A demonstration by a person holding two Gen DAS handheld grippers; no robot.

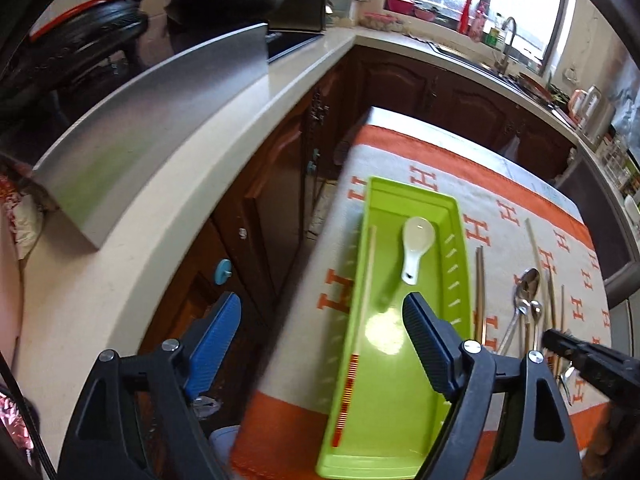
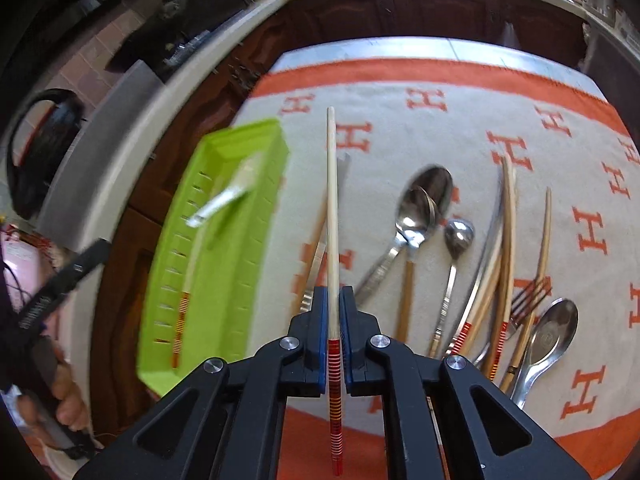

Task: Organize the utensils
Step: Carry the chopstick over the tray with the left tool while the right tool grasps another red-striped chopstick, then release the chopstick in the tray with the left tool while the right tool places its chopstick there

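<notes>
The right hand-held gripper (image 2: 333, 312) is pinching one chopstick (image 2: 331, 216) near its red-striped end; the stick points straight ahead, away from the gripper, above the surface (image 2: 400, 92); the green tray (image 2: 224, 264) lies to its left, close by, with its long side running almost the same way as the stick; so the stick probably only needs to go sideways to the left; the left hand-held gripper (image 1: 320, 340) is spread wide and holds nothing; it hangs over the tray, where another chopstick (image 1: 366, 280) and a white spoon (image 1: 416, 244) already lie; more spoons (image 2: 420, 216) wait on the right.
</notes>
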